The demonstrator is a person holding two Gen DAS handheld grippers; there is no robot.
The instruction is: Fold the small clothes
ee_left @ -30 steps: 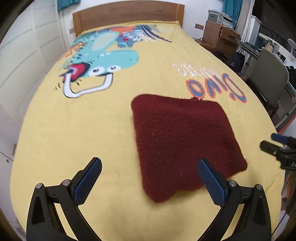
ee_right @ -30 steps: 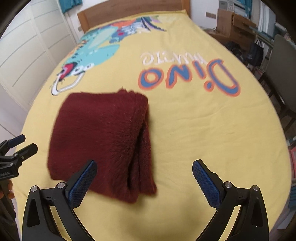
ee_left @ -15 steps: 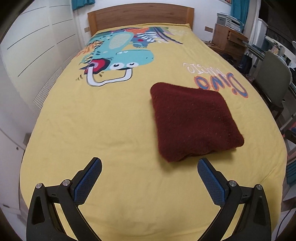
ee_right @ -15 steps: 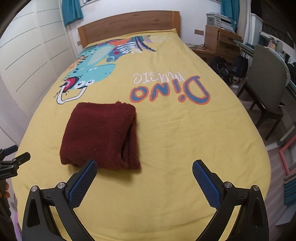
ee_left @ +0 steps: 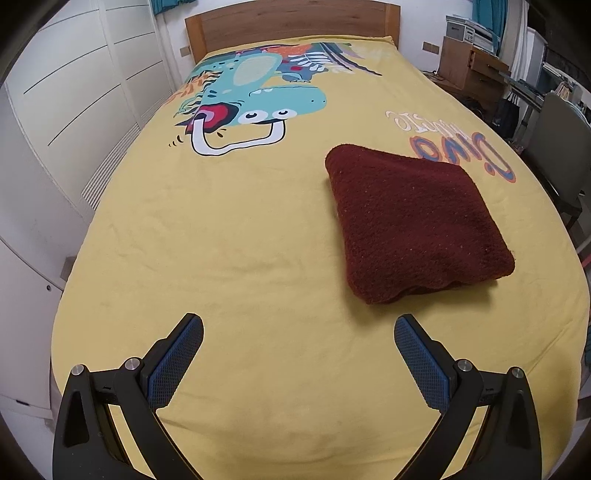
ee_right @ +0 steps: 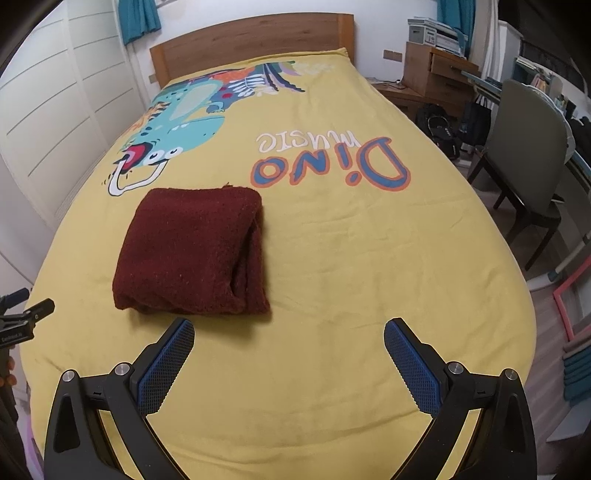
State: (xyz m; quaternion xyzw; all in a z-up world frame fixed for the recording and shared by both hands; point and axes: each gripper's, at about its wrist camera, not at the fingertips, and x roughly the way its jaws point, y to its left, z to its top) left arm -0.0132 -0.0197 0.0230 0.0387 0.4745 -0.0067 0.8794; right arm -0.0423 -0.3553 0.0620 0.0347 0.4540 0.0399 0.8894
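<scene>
A dark red fuzzy garment lies folded into a thick square on the yellow bedspread. In the right wrist view the same garment shows its layered open edge on the right side. My left gripper is open above the bed's near end, left of and behind the garment, holding nothing. My right gripper is open too, just short of the garment's near right corner, with nothing between its fingers. The left gripper shows at the left edge of the right wrist view.
The bedspread carries a dinosaur print and "Dino music" lettering. A wooden headboard stands at the far end. White wardrobe doors run along the left. A chair and wooden drawers stand to the right.
Both grippers have pulled back and up from the garment, which now looks smaller and farther off. The garment lies still, folded as before. Both grippers stay open.
</scene>
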